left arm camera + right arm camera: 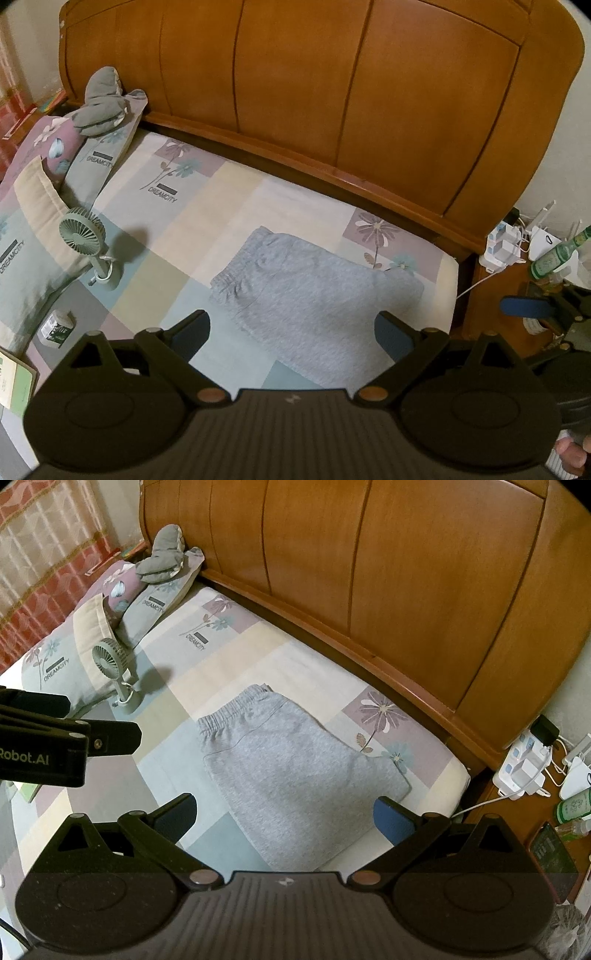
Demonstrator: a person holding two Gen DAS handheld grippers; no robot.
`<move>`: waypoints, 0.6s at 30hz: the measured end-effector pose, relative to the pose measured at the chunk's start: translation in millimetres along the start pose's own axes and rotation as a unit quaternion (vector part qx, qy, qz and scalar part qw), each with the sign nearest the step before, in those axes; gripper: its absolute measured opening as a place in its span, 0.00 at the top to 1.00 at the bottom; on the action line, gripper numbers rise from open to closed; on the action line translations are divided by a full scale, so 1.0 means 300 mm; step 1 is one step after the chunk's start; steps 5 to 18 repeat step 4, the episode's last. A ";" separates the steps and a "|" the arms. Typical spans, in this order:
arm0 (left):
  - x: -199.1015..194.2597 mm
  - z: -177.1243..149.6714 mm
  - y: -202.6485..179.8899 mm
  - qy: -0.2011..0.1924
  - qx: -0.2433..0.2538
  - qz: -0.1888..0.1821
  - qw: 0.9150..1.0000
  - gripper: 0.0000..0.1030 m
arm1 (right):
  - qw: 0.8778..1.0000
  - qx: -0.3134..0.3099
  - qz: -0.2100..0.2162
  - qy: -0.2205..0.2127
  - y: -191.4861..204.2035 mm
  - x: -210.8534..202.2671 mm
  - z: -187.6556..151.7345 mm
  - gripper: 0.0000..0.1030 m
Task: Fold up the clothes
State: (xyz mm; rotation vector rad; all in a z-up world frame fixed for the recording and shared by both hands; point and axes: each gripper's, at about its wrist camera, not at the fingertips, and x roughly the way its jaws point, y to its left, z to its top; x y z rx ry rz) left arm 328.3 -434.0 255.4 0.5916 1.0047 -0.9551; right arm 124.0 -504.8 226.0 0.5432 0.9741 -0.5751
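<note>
Both the left gripper point(291, 332) and right gripper point(284, 814) hover wide apart, empty, above the folded light-grey fleece shorts point(291, 775) on the patchwork floral bedsheet point(236, 653).

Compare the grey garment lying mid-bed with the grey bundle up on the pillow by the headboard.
The grey garment lies flat and smoothed on the bed sheet; the grey bundle is crumpled into a lump. The garment is light heather grey with an elastic waistband showing; the bundle is darker grey, its shape unclear. The garment sits directly on the sheet; the bundle rests on a pillow against the headboard. Both are grey cloth, touched by neither gripper.
</note>
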 end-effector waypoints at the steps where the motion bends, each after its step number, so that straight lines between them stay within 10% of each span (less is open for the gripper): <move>1: 0.000 0.000 0.000 0.000 0.000 0.000 1.000 0.07 | 1.000 0.000 0.000 0.000 0.000 0.000 0.001 0.00; 18: -0.001 0.001 0.000 0.000 0.000 0.002 1.000 0.07 | 1.000 -0.001 0.000 0.000 0.001 0.002 0.003 0.00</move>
